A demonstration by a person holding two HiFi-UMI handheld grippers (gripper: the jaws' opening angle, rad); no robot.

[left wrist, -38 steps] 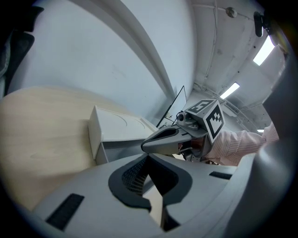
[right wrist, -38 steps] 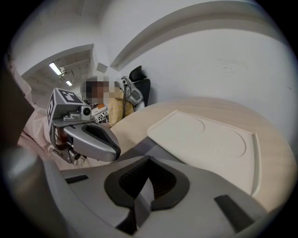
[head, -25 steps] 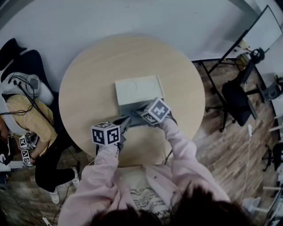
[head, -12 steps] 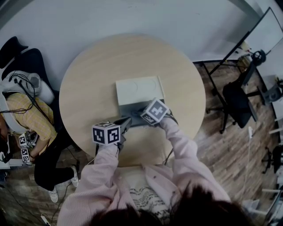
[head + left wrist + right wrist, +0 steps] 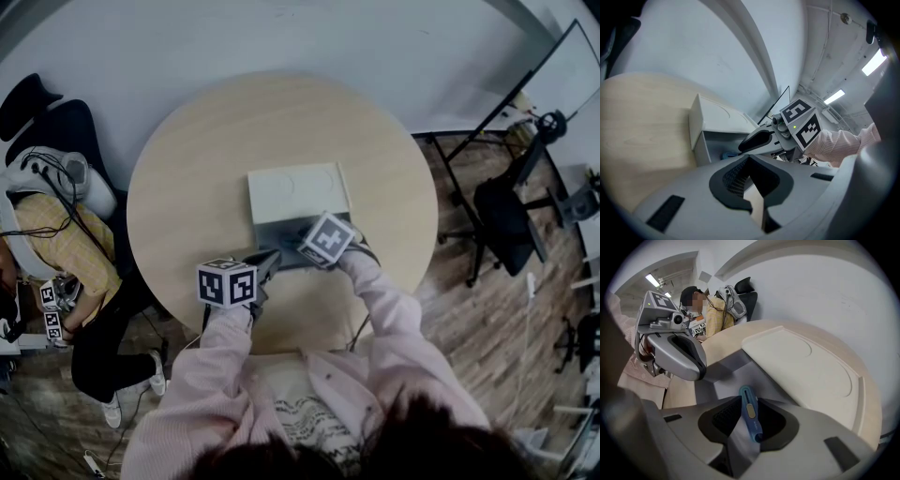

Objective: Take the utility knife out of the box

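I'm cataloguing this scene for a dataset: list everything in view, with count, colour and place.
Table: one, light wood, centre.
Box: one, off-white, mid-table, front compartment open.
Utility knife: one, blue, in the box's open compartment.
Office chairs: two, black, either side of the table.
Seated person: one, yellow top, left of the table.
Left gripper: one, grey, by the box front, jaws apart, empty.
Right gripper: one, grey, over the compartment, jaws just opened around the knife, not pressing it.

On table [image 5: 187, 169] ctr: box [image 5: 298, 192]; utility knife [image 5: 750, 411] in its near open side; chair [image 5: 506, 220] R of table, 2nd person [image 5: 56, 253] L.
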